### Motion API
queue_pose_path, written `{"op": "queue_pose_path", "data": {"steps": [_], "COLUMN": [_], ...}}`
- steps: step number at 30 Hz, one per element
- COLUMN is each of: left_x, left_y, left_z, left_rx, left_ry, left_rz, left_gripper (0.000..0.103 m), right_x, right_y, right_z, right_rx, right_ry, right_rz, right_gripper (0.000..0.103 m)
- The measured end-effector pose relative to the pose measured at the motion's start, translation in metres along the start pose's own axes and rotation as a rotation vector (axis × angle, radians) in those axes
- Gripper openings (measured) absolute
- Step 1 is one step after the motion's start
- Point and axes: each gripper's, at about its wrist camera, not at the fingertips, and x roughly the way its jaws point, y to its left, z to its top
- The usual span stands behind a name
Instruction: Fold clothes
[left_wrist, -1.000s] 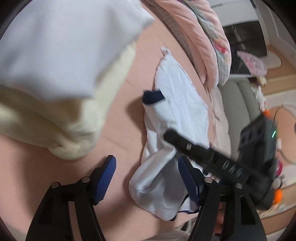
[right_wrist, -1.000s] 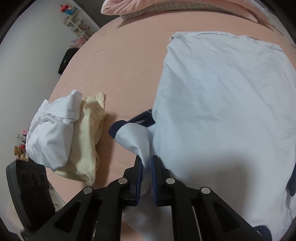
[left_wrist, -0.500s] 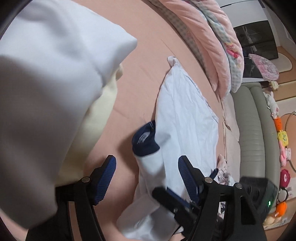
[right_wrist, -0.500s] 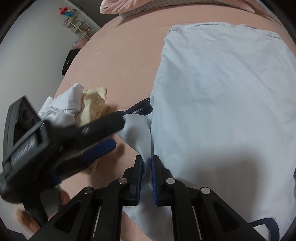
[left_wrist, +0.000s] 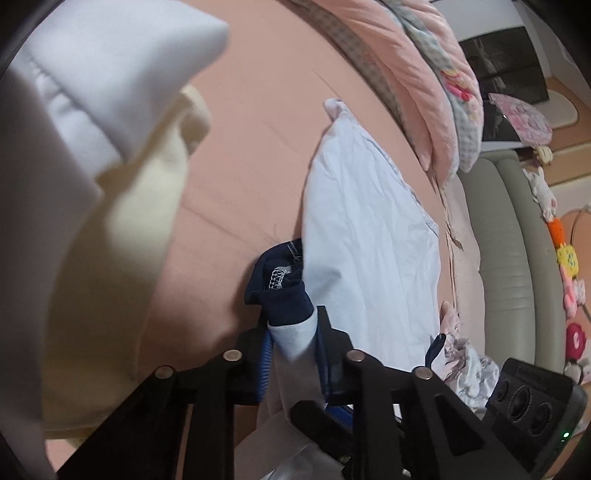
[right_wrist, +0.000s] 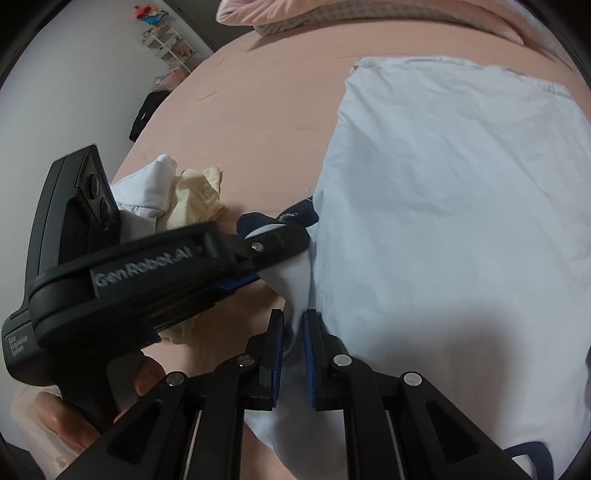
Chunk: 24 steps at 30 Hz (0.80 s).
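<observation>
On a bed (right_wrist: 258, 110) covered in a pink sheet, two hand-held grippers meet at one sleeve (right_wrist: 295, 280) of a pale blue shirt (right_wrist: 461, 203). Nearest the right wrist camera, the right gripper (right_wrist: 292, 354) has the sleeve's fabric running between its blue pads, and its jaws are opening; whether the pads still press the cloth cannot be told. Just beyond it, the left gripper (left_wrist: 293, 354), carried in a person's hand (right_wrist: 74, 413), comes in from the left side of that view and its jaws are closing on the same sleeve close to the navy cuff (left_wrist: 280, 291), with the fabric pinched between the pads. The cuff stands up just past the left gripper's fingertips, its white inner stitching showing. The shirt's body lies spread flat on the sheet beyond the sleeve, mildly creased, its far edge toward the head of the bed. To the left of the grippers, a crumpled heap of a white garment (right_wrist: 147, 192) and a cream garment (right_wrist: 195, 199) sits on the sheet, apart from the shirt. Farther back, a rolled pink quilt (left_wrist: 406, 74) lies along the bed's far edge, and a grey-green sofa (left_wrist: 506, 258) stands beside the bed.
</observation>
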Motion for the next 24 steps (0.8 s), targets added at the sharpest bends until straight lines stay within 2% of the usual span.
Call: {"op": "queue_pose_path", "data": {"steps": [2,7,13,18,20,22,24], "left_x": [-0.001,-0.012,-0.022,-0.023,-0.022,-0.022,-0.021], "left_y": [-0.003,0.007,0.010,0.008,0.009,0.009,0.008], "left_z": [-0.002,0.003,0.007,0.007,0.009,0.009,0.010], "left_rx": [0.023,0.001,0.015,0.031,0.033,0.036,0.039], "left_ry": [-0.012,-0.030,-0.046,-0.050,-0.044,-0.040,-0.036], "left_rz": [0.000,-0.033,-0.062,-0.073,-0.077,-0.081,-0.083], "left_gripper": [0.014,0.013,0.011,0.010,0.010,0.010,0.010], "right_x": [0.000,-0.002,0.003,0.003,0.006,0.006,0.008], "right_y": [0.001,0.006,0.007,0.009,0.008,0.007,0.007], "right_z": [-0.001,-0.002,0.002,0.012,0.015,0.014,0.012], "right_rx": [-0.008,-0.041,-0.086,-0.093,-0.096,-0.104,-0.120], "right_ry": [0.006,-0.014,-0.023,-0.078,-0.066,-0.063,-0.070], "right_rz": [0.011,0.028,-0.034,-0.070,-0.094,-0.099,-0.109], "right_gripper": [0.043,0.056,0.057,0.056,0.056,0.054,0.042]}}
